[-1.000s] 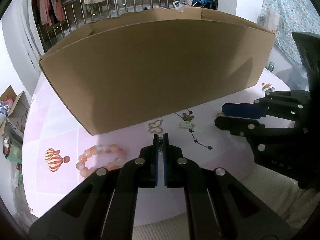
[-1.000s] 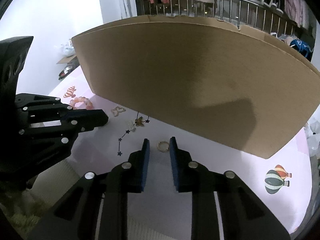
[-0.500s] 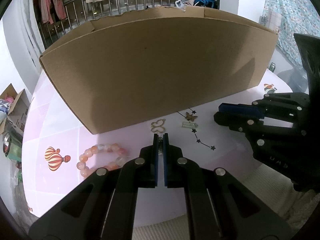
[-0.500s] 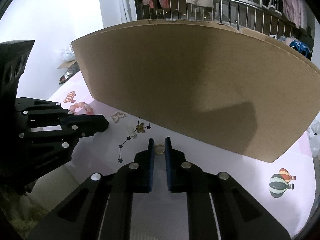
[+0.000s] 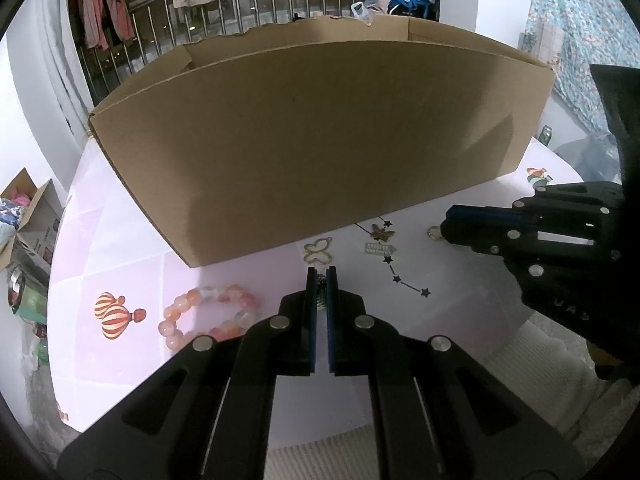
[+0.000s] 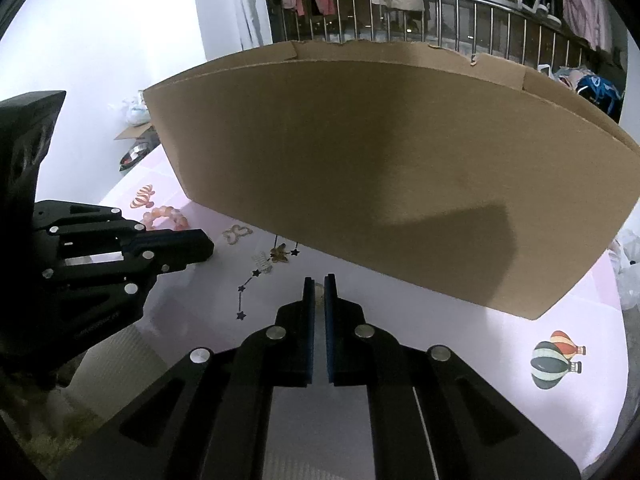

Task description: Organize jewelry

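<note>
My left gripper (image 5: 319, 276) is shut on a small dark-green trinket (image 5: 320, 294), held above the table. A gold butterfly outline (image 5: 317, 251) lies just ahead of it; a pink bead bracelet (image 5: 208, 312) lies to its left. My right gripper (image 6: 319, 284) is shut on a small gold ring (image 6: 319, 290), which also shows at its tips in the left wrist view (image 5: 434, 233). A star chain with a butterfly charm (image 5: 384, 233) and a small comb-like clip (image 5: 379, 249) lie between the grippers. A large open cardboard box (image 5: 320, 136) stands behind everything.
The table (image 5: 120, 240) is pale pink with balloon prints (image 5: 116, 316). The box wall (image 6: 380, 184) rises close in front of both grippers. A white ribbed cloth (image 5: 520, 360) lies at the near edge. A small open box (image 5: 32, 216) sits off the table on the left.
My right gripper closed on the gold ring and lifted slightly. My left gripper stayed shut and rose a little, so the box top edge shows more.
</note>
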